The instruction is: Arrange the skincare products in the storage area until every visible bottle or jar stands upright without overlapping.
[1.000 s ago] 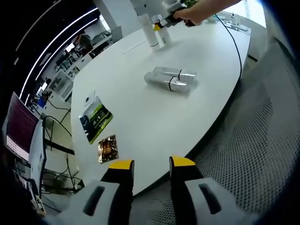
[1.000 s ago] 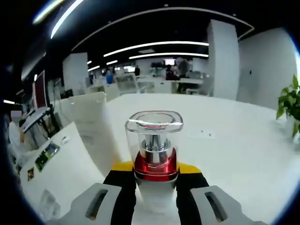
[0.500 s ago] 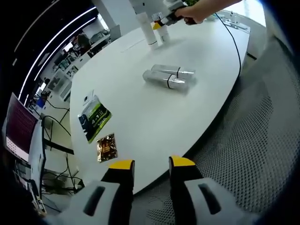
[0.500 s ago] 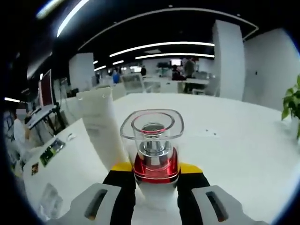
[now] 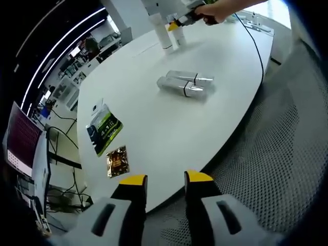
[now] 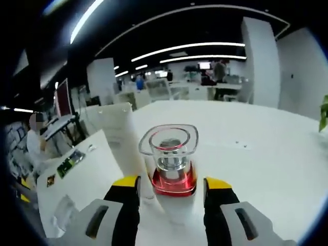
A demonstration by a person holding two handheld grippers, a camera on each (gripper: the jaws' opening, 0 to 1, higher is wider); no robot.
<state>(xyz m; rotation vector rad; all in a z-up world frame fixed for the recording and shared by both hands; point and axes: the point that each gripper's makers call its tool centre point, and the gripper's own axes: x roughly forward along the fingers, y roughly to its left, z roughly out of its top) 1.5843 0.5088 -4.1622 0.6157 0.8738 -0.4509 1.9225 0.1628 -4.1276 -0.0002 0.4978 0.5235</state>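
- The right gripper (image 6: 171, 185) is letting go: its yellow-tipped jaws, which were pinching the red-collared pump bottle (image 6: 171, 169) half a second ago, are now standing spread, with a gap on each side of the bottle.
- The bottle is standing upright on the white table (image 6: 266, 169), its clear cap on top, just beside a tall white tube (image 6: 123, 143) on its left, which is also standing.
- In the left gripper view the same pair is showing at the table's far end, with a person's hand (image 5: 209, 10) on the right gripper beside them.
- Judging from this, one more product is now placed upright, and the grip is being opened to leave it there.
- Two clear bottles (image 5: 185, 85) are lying on their sides, touching, in the middle of the table, so the task is looking unfinished.
- The left gripper (image 5: 165, 179) is hovering off the table's near edge, jaws apart and holding nothing.
- A green packet (image 5: 104, 129) and a small dark sachet (image 5: 117, 161) are lying near the left edge.
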